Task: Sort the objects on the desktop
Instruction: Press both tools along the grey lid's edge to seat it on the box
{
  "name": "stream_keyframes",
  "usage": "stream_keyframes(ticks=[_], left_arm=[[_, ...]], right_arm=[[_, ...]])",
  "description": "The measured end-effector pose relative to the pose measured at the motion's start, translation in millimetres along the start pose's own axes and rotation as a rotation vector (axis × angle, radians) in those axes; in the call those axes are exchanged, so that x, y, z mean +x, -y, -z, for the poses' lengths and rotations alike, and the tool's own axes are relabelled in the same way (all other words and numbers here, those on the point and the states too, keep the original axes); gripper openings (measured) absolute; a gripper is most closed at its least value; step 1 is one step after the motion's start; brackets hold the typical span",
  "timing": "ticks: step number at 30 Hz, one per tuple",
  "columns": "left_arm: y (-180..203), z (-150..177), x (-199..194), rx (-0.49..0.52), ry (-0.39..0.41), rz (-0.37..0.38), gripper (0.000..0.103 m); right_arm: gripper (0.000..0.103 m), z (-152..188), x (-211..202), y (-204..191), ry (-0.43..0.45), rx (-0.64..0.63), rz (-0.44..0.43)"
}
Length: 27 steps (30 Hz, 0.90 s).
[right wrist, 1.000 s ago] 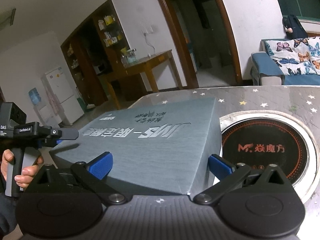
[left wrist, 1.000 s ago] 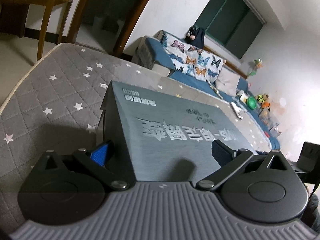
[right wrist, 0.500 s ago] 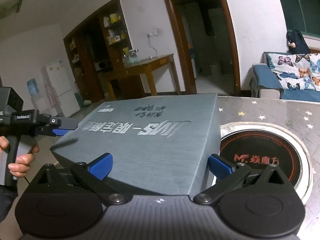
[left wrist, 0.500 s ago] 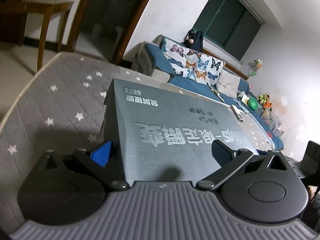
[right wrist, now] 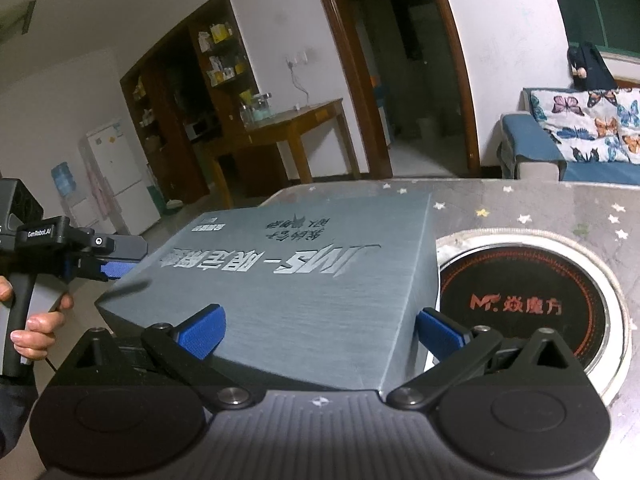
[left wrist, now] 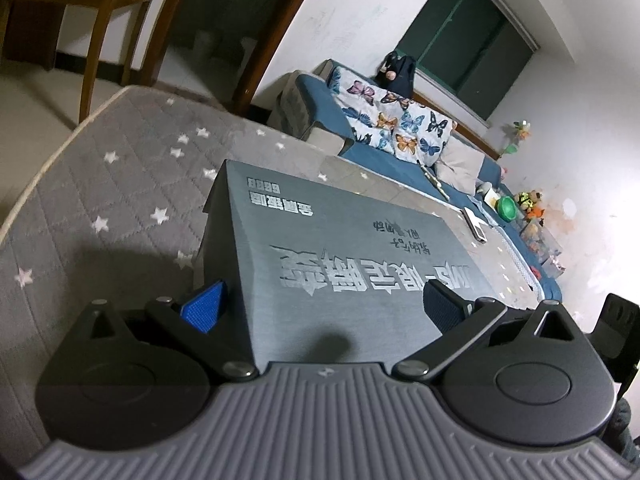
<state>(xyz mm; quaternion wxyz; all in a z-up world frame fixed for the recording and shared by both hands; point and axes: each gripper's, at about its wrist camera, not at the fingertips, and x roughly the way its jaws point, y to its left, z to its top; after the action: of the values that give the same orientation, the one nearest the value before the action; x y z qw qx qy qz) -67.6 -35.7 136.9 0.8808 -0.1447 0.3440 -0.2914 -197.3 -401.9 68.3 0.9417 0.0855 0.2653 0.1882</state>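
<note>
A large flat grey box [left wrist: 360, 248] with silver lettering fills the middle of both views. My left gripper [left wrist: 322, 307] is shut on its near end, one blue pad against the dark side face and the other finger over the lettered top. My right gripper [right wrist: 320, 332] is shut on another edge of the same box [right wrist: 288, 264], with its right pad on the side face. The right wrist view shows the left gripper [right wrist: 100, 256] clamped on the box's far left end, held by a hand [right wrist: 40, 320]. The box hangs slightly tilted over the table.
The table has a grey quilted cover with stars [left wrist: 120, 184]. A round built-in cooker plate [right wrist: 528, 300] lies just right of the box. A remote [left wrist: 474, 226] rests near the far edge. Beyond are a blue sofa with butterfly cushions [left wrist: 400, 128] and a wooden side table [right wrist: 296, 124].
Both grippers keep their hold while the box shifts a little upward and tilts. In the right wrist view the left gripper has risen and moved left.
</note>
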Motion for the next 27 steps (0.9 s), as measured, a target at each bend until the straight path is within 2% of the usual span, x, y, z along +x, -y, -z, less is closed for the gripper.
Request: stream_keyframes(ticks=[10, 27], left_arm=[[5, 3, -3, 0.005, -0.030, -0.015, 0.103], [-17, 10, 31, -0.031, -0.063, -0.032, 0.103]], right_arm=[[0.103, 2, -4, 5, -0.007, 0.011, -0.006], [0.103, 24, 28, 23, -0.060, 0.059, 0.007]])
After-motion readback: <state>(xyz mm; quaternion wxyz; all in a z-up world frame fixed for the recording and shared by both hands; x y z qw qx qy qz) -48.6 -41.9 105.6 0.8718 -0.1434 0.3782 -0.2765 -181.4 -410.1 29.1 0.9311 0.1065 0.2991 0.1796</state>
